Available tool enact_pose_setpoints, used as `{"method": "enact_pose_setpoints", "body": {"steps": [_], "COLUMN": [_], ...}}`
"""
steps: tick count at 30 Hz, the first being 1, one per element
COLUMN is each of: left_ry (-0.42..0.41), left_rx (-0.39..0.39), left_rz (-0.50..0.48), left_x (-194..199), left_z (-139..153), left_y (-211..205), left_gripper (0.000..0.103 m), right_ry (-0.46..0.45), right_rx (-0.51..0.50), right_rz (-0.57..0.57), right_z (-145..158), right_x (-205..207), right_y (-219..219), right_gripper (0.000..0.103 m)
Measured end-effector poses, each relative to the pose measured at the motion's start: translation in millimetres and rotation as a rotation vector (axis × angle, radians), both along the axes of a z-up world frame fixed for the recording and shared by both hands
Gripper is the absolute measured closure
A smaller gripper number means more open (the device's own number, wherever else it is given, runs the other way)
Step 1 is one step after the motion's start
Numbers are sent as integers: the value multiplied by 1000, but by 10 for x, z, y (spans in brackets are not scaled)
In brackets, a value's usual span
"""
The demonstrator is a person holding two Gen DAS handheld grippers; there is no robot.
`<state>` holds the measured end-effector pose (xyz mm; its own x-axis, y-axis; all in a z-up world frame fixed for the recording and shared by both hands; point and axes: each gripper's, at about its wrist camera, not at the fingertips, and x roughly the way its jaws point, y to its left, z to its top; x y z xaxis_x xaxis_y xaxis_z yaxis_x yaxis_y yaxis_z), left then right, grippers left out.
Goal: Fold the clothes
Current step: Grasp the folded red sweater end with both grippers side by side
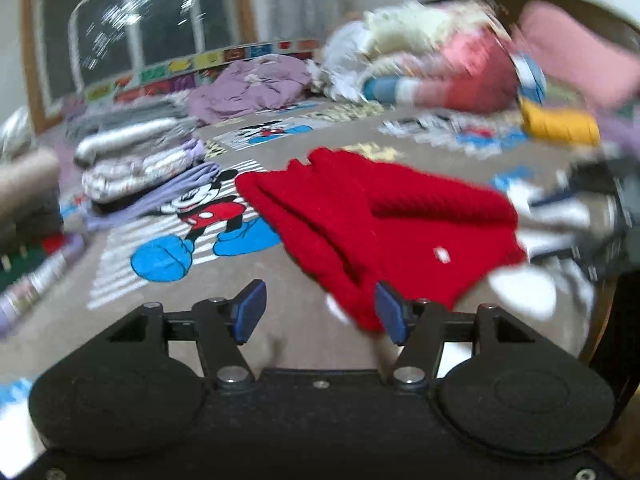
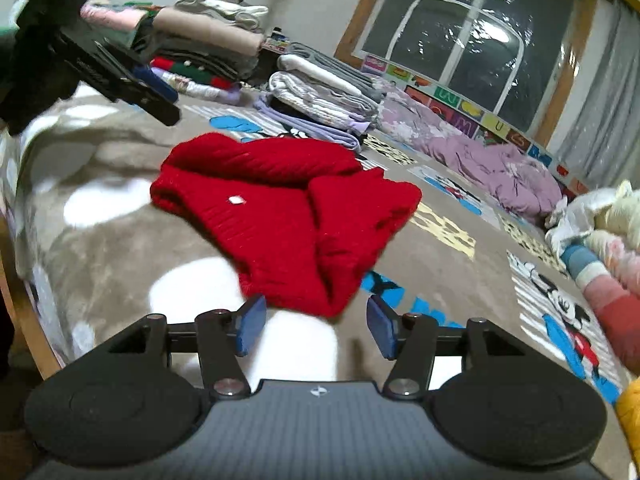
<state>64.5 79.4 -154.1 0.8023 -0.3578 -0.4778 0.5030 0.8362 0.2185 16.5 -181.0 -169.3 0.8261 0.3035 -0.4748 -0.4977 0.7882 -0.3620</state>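
A red knitted sweater (image 1: pixel 380 216) (image 2: pixel 280 200) lies partly folded on a brown cartoon-print blanket (image 1: pixel 304 336) (image 2: pixel 100 208), with a small white label showing on its front. My left gripper (image 1: pixel 320 304) hovers at the sweater's near hem. It is open, its blue pads wide apart, and only the hem's edge reaches in front of the right-hand pad. My right gripper (image 2: pixel 316 316) is open too, just short of the sweater's lower corner, with nothing between its pads. From the right wrist view, the left gripper (image 2: pixel 132 80) appears beyond the sweater at the upper left.
Stacks of folded clothes (image 1: pixel 132 168) (image 2: pixel 320 96) stand on the blanket beyond the sweater. A crumpled lilac garment (image 1: pixel 248 88) (image 2: pixel 492 164) lies by the window wall. A heap of unfolded clothes (image 1: pixel 440 64) (image 2: pixel 608 232) and a yellow item (image 1: pixel 560 124) lie at the side.
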Motion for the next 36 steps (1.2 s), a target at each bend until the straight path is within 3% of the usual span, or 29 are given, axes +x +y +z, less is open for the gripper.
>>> {"method": "enact_pose_setpoints", "body": {"steps": [4,7,9,16,18,20,22,24,28,36], "left_ry": [-95,-149,-193,-258,-259,-251,-245,-229,-221,-213], "left_rx": [217,426,512,472,445,406,376,362,375,433], "left_rz": [-58,-116,-143,-144,-142,-132,-122,-123,-122,-170], "left_x": [-114,-142,-138,42,84,137,190,202,151,-185], "left_z": [-150,-408,-575,-650,-655,-656,-647,-639,-615,-554], "left_y": [-266,-499,-586,-581,-584,-586,-592,-610,-670,-682], "left_gripper": [44,44,46,47,53,58,60,70,79,83], "right_ry": [-15,-37,-56,-117,-133,-140,-140,-123,-91,-66], "right_rx": [-95,-145,-174,-177,-165,-158,-150,-125,-102,-96], "right_rz": [-14,-14,2,49,56,68,75,80,90,118], "right_z": [-91,-121,-160,-227,-250,-275,-283,-269,-225,-174], "right_x": [38,103,136,241,236,222,227,257,270,55], "right_y": [53,92,121,147,147,161,172,158,154,132], "right_gripper": [46,42,42,42,47,59,62,68,80,83]}}
